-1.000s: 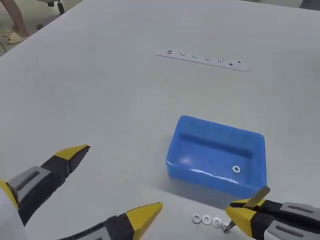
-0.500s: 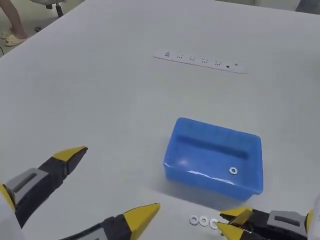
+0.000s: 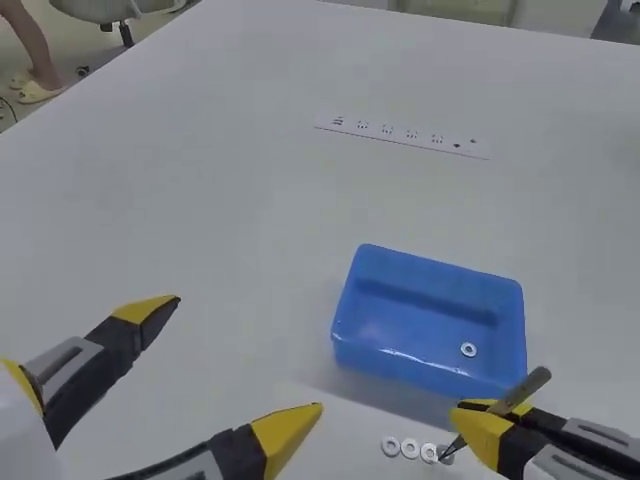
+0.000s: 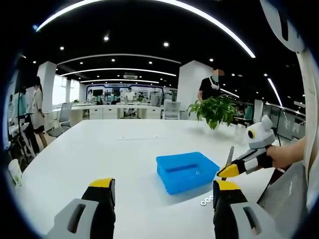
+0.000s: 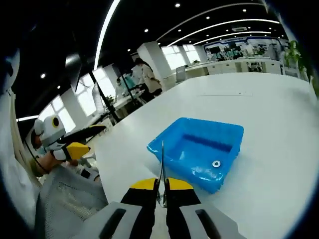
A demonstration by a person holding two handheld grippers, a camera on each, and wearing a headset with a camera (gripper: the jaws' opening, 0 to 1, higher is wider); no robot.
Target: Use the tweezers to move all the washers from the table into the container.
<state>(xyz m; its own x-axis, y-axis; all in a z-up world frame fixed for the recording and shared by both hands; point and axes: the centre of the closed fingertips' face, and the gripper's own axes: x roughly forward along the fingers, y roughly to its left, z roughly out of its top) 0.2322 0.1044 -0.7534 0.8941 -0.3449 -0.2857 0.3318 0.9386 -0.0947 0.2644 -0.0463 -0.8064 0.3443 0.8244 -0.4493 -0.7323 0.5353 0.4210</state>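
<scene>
The blue container (image 3: pixel 430 315) stands on the white table (image 3: pixel 200 180) with one washer (image 3: pixel 468 349) inside it. Three washers (image 3: pixel 410 449) lie in a row on the table in front of it. My right gripper (image 3: pixel 482 428) is shut on the tweezers (image 3: pixel 520 388), whose tip rests beside the rightmost washer. In the right gripper view the tweezers (image 5: pixel 162 159) stick up between the shut jaws (image 5: pixel 160 185) toward the container (image 5: pixel 199 144). My left gripper (image 3: pixel 225 365) is open and holds nothing, to the left of the container (image 4: pixel 187 172).
A white power strip (image 3: pixel 405 135) lies across the far side of the table. An office chair base (image 3: pixel 120 20) and a person's feet show beyond the table's far left edge. A potted plant (image 4: pixel 214 110) and a standing person (image 4: pixel 212 87) are behind the table.
My right gripper dipped toward the lower edge of the view and rose again with the tweezers, tip still by the washers. The head camera shifted slightly. The left gripper stayed put.
</scene>
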